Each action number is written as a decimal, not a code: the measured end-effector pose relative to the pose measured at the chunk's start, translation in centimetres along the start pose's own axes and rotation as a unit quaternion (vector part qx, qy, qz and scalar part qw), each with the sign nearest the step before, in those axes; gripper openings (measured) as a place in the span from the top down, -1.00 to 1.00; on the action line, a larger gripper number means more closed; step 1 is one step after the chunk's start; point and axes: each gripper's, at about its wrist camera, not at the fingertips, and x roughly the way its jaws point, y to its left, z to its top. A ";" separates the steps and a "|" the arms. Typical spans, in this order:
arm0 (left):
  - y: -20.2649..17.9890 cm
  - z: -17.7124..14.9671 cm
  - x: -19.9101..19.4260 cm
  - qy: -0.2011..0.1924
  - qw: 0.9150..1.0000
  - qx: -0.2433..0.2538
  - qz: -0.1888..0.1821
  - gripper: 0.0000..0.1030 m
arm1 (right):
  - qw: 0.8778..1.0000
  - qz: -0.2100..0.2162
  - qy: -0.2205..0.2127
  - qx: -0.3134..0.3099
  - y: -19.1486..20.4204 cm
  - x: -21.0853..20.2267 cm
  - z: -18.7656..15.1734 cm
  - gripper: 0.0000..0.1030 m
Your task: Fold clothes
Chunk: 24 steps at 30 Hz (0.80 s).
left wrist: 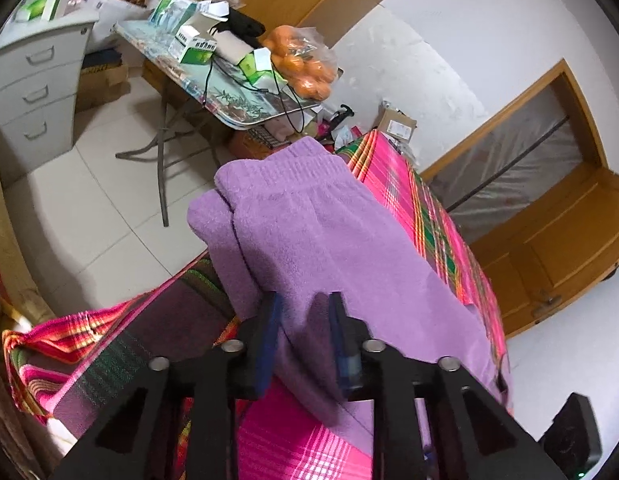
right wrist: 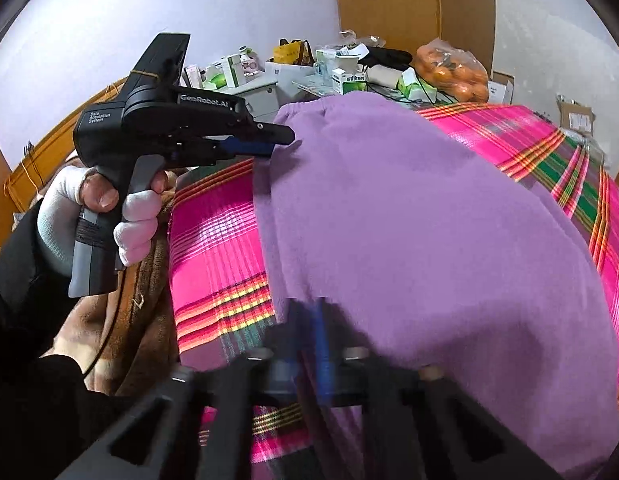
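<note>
Purple garment [left wrist: 333,240], the largest item, lies spread over the pink plaid cloth [left wrist: 393,176] covering the worktop, its elastic waistband at the far edge and its folded side overhanging the left edge. Left gripper [left wrist: 305,308] has a fold of the garment's near-left edge between its narrowly parted blue pads, seen pinching it in the right wrist view [right wrist: 275,142]; right gripper [right wrist: 309,312] is motion-blurred at the near edge, so its state cannot be determined. Beyond stand a cluttered folding table [left wrist: 237,116], a bag of oranges [left wrist: 305,64] and a grey drawer cabinet [left wrist: 37,80] on the tiled floor.
</note>
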 end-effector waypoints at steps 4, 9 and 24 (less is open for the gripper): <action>0.2 0.1 -0.3 -0.011 1.000 0.003 0.000 0.95 | 1.000 0.008 -0.009 -0.001 0.1 -0.2 0.0 0.95; 0.0 0.3 -1.6 -0.031 0.999 0.005 -0.011 0.96 | 0.999 0.028 -0.029 0.008 0.1 -1.1 0.3 0.95; -2.1 0.7 -2.2 -0.030 0.998 0.039 -0.024 0.98 | 0.993 0.047 -0.057 0.094 -4.6 -3.5 0.9 0.84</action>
